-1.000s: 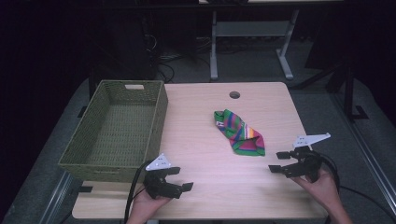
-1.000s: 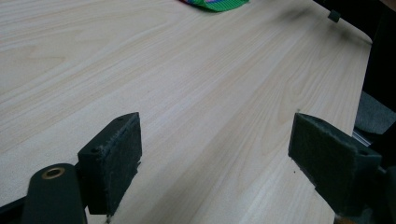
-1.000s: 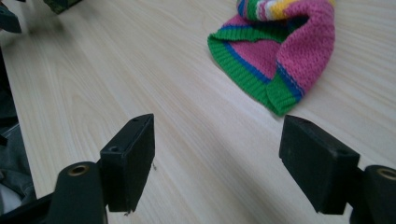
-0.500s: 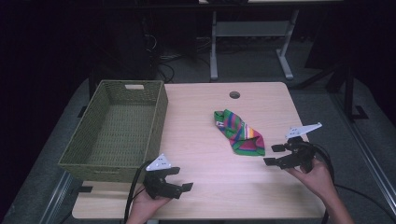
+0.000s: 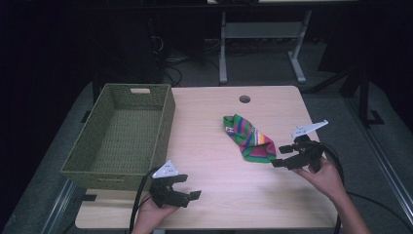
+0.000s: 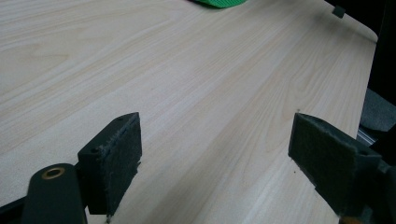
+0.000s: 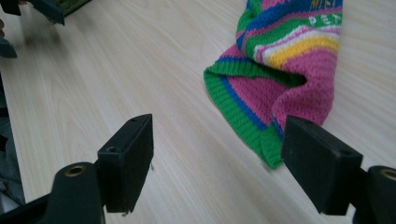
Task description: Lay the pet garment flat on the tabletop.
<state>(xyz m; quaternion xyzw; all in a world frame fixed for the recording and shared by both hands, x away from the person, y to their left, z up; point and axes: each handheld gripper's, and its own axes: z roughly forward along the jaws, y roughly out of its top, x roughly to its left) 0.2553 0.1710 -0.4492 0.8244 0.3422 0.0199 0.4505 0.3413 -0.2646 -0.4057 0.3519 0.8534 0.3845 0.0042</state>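
Lying flat near the right edge of the wooden table [image 5: 214, 122], a striped knitted sock [image 5: 248, 139] in green, pink, blue and yellow has its green cuff end just in front of the right gripper [image 5: 283, 155], whose jaws are spread wide and empty. The left gripper [image 5: 187, 187] rests low at the front edge, jaws also wide apart over bare wood. A woven green basket [image 5: 80, 163] sits along the left edge.
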